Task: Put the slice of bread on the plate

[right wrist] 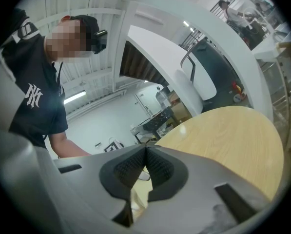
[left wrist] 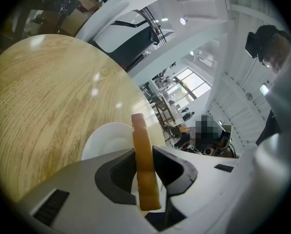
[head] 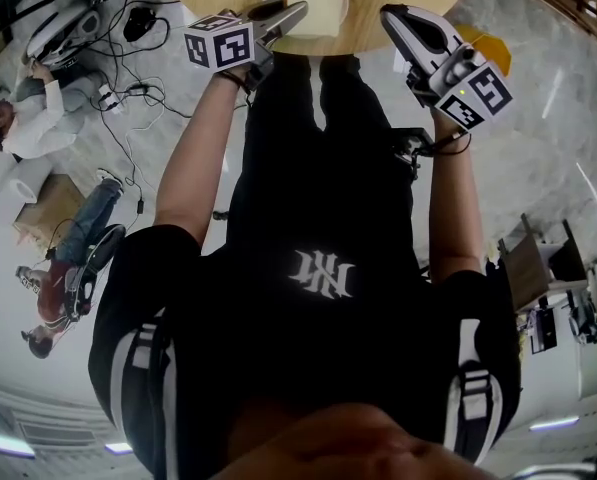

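The slice of bread point(left wrist: 144, 165) is pinched edge-on between the fingers point(left wrist: 117, 172) of my left gripper point(head: 290, 15). Its long axis runs straight out from them over the white plate point(left wrist: 102, 139), though I cannot tell whether its far end touches the plate. The plate sits near the edge of the round wooden tabletop point(left wrist: 43, 106) with nothing in the way, and my right gripper point(head: 393, 18) hangs well apart to the right, its fingers pressed together and empty.

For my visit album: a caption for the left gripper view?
Left gripper holds a tan bread slice edge-on over a round white plate on a pale wooden table.
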